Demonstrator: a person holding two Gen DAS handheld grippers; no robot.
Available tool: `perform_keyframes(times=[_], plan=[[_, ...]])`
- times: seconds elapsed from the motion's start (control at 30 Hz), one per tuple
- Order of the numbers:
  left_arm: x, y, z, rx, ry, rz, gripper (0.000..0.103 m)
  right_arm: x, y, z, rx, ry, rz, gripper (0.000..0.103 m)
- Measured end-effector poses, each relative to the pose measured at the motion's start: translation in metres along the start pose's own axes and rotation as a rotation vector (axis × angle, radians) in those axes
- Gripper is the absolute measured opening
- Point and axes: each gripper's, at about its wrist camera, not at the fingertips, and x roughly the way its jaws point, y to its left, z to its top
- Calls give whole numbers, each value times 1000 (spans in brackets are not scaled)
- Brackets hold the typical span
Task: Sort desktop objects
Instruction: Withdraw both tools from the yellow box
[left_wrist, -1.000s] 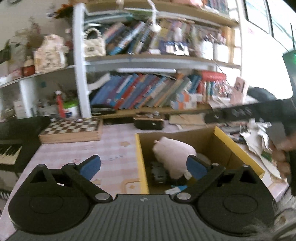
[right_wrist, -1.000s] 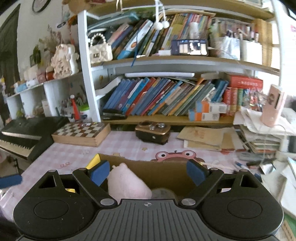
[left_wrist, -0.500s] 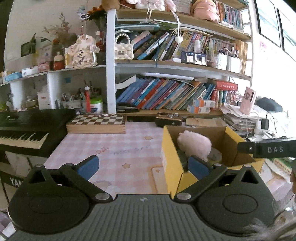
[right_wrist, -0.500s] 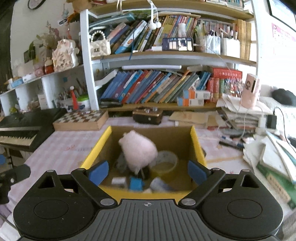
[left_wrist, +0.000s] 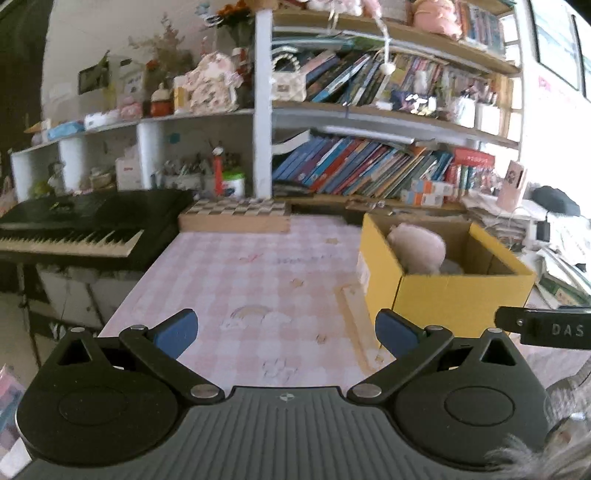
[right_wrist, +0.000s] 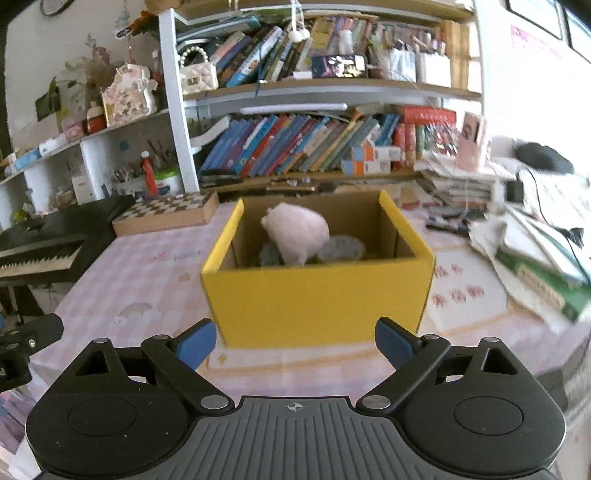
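Both grippers pulled back from the box since half a second ago; a second ago they were right over it, now its whole near wall shows in the right wrist view. Left gripper (left_wrist: 286, 330) has its fingers spread wide, nothing between them, hovering over bare pink checked tabletop (left_wrist: 258, 273). Right gripper (right_wrist: 295, 341) likewise spread wide and holding nothing, facing the yellow cardboard box (right_wrist: 317, 295) head on, apart from it.

Box sits on the tabletop, top open, unchanged in place. Pink plush toy (right_wrist: 297, 234) lies inside toward the back left, sticking up near the rim; grey blurry items beside it, can't tell what. In the left wrist view the box (left_wrist: 458, 295) is right of the gripper, its near corner just beside the right finger in frame.

Open room: wide bare strip left of the box up to the chessboard box (left_wrist: 234, 216) at the back. Left tabletop edge drops off beside the keyboard piano (left_wrist: 74, 229). Right of the box, stacked papers and books (right_wrist: 532, 258) crowd the edge. Bookshelf (right_wrist: 295, 147) behind.
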Motion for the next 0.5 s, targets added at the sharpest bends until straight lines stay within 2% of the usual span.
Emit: perform_keyframes(times=[0.13, 0.5], plan=[[-6, 4, -16, 16, 52, -4, 103, -7, 12, -19, -22, 46, -9, 95], [-23, 16, -30, 31, 77, -13, 103, -27, 30, -41, -45, 62, -6, 95]])
